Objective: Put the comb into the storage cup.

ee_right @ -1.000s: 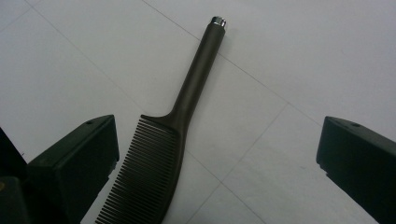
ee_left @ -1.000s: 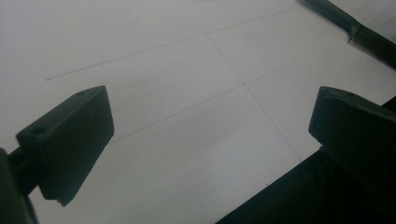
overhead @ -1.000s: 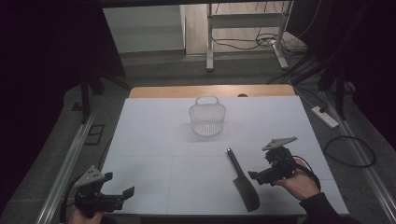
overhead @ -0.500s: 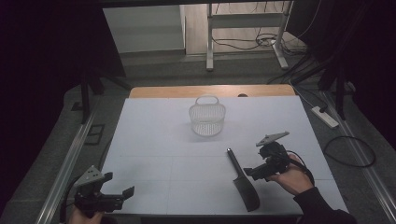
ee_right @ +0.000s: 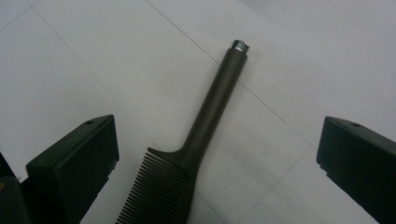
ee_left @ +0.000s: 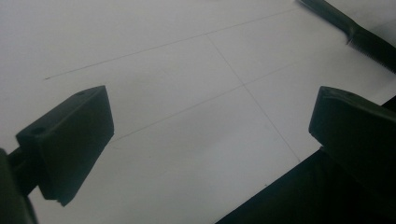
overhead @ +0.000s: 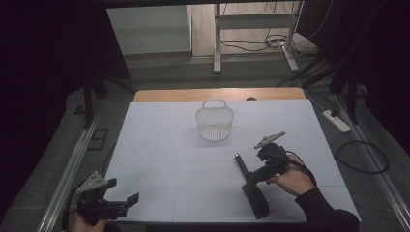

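Note:
A dark comb [overhead: 252, 186] with a long handle lies flat on the white table [overhead: 164, 145], right of centre near the front. In the right gripper view the comb [ee_right: 201, 126] lies between my open jaws, its handle pointing away and its teeth at the bottom. My right gripper [overhead: 254, 178] is open just above the comb where handle meets teeth. A white wire basket [overhead: 214, 122] stands upright toward the back centre. My left gripper [overhead: 126, 203] is open and holds nothing at the front left corner; the comb [ee_left: 355, 32] lies at the top right of the left gripper view.
A wooden strip [overhead: 217, 94] runs along the table's far edge. Metal rails [overhead: 72, 164] flank the table. A power strip [overhead: 337, 121] and cables lie on the floor to the right. A metal frame [overhead: 251, 43] stands behind the table.
My right gripper has moved left and down toward the comb and now straddles it. The left gripper has barely moved.

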`<state>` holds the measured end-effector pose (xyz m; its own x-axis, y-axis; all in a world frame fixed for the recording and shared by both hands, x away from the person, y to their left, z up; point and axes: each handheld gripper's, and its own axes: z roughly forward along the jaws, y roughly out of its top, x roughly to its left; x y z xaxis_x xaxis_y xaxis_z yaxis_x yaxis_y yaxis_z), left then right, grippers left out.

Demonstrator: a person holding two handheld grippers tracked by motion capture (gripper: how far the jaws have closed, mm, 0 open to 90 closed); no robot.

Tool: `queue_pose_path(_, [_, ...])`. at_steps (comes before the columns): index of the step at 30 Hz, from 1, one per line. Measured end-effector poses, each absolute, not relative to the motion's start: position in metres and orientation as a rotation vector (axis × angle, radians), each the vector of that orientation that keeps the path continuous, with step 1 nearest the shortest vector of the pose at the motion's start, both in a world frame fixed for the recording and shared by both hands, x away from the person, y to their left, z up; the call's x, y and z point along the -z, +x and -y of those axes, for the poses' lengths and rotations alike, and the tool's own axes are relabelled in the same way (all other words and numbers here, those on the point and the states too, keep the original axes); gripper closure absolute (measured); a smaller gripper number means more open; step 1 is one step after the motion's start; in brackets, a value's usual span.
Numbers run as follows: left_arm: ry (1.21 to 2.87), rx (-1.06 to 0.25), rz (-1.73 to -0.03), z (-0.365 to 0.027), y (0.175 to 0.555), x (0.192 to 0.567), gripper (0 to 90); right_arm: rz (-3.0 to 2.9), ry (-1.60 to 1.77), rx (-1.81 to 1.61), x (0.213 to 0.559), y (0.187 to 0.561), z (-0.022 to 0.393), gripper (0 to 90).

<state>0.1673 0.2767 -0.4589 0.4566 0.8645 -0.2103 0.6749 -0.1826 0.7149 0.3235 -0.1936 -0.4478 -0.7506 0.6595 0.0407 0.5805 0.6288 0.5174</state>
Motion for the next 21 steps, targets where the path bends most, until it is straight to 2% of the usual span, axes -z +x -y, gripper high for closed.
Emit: queue_pose_path(21, [1.932,-0.309,-1.288,-0.276,0.168,0.459,0.6,-2.772,0.963,-0.709,0.454,0.336,0.163,0.0])
